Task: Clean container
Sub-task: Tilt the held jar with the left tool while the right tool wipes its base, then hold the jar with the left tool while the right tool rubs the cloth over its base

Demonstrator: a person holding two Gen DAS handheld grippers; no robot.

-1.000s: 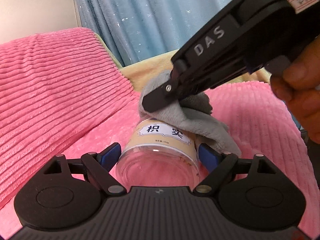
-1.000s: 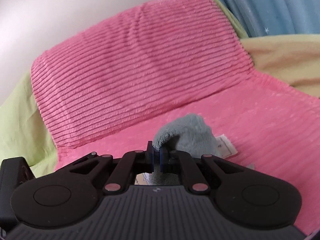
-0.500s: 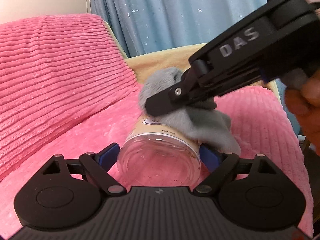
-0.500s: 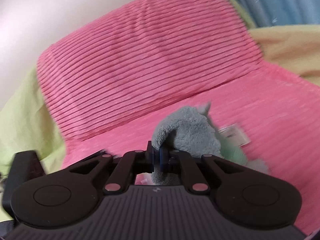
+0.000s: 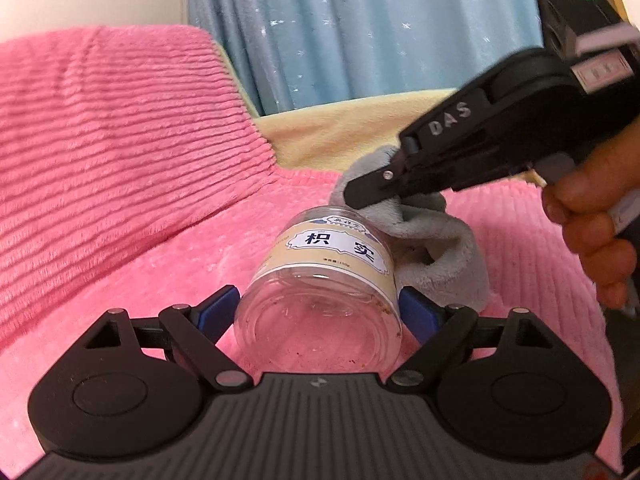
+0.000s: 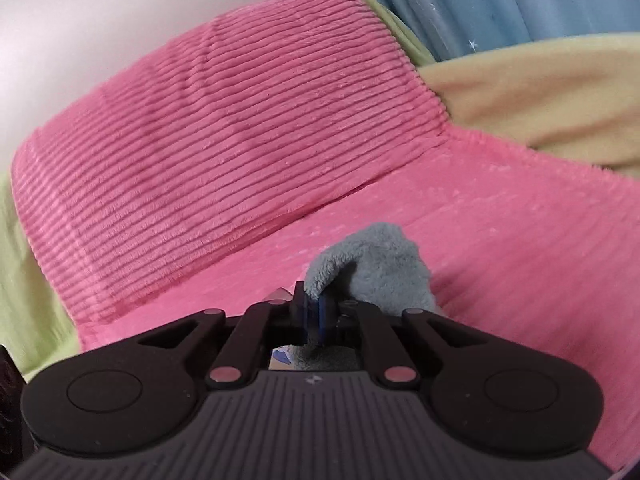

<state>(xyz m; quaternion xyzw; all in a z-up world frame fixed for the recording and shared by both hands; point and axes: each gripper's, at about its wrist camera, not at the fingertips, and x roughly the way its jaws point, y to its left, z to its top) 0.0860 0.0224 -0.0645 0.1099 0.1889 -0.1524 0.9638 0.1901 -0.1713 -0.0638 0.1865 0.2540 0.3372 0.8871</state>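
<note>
We find the clear plastic jar (image 5: 320,280), light, smooth and slippery, lying above the pink blanket (image 5: 120,200), clamped across its base by the left hand-held gripper (image 5: 320,312). The right hand-held gripper (image 6: 316,312) pinches the soft grey cloth (image 6: 376,268) at the jar's far end.

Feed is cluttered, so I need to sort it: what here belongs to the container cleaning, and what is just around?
In the job:
- clear jar, held by left tongs
- grey cloth, pinched in right tongs

Just around:
- pink blanket
- yellow blanket
- blue curtain
</note>
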